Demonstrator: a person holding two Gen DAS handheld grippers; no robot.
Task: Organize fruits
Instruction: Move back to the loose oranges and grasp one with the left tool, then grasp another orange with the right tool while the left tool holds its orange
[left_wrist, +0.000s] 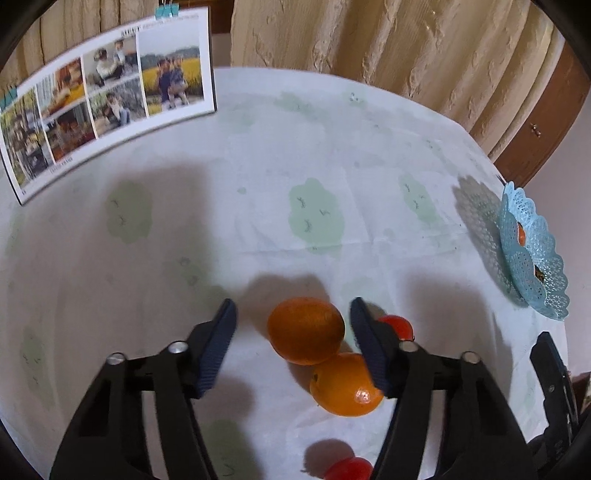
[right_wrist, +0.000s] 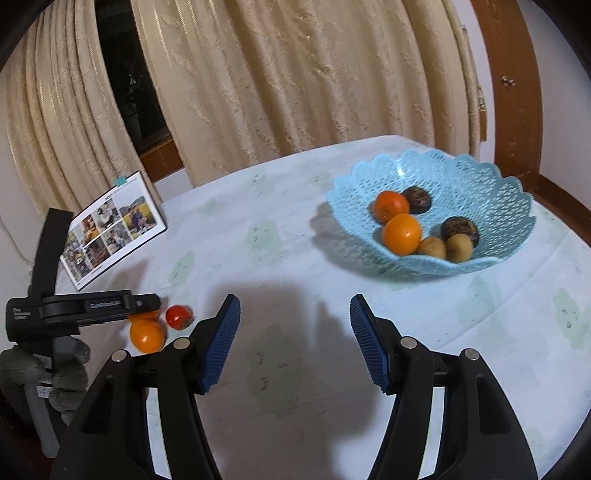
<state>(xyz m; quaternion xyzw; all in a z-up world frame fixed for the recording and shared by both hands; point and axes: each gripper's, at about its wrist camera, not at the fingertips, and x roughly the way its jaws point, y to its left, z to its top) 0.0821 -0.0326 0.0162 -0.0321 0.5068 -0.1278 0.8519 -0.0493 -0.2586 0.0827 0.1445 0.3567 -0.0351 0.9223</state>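
In the left wrist view my left gripper (left_wrist: 291, 310) is open just above the table, its jaws either side of an orange (left_wrist: 306, 330). A second orange (left_wrist: 345, 386) lies against the right finger (left_wrist: 369, 347). A red tomato (left_wrist: 397, 326) sits behind that finger and another (left_wrist: 349, 469) at the bottom edge. In the right wrist view my right gripper (right_wrist: 293, 306) is open and empty over bare cloth. The blue lace basket (right_wrist: 480, 177) at the far right holds two oranges (right_wrist: 402, 234), two dark fruits and two brown ones. The left gripper (right_wrist: 140, 302) shows at left over an orange (right_wrist: 147, 335) and tomato (right_wrist: 178, 316).
A photo calendar (left_wrist: 107, 107) stands at the table's back left. Beige curtains (right_wrist: 295, 74) hang behind the table. The basket (left_wrist: 532, 254) is at the right edge in the left wrist view, with the right gripper's body (left_wrist: 554, 387) below it. The cloth (right_wrist: 280, 236) is pale with green patches.
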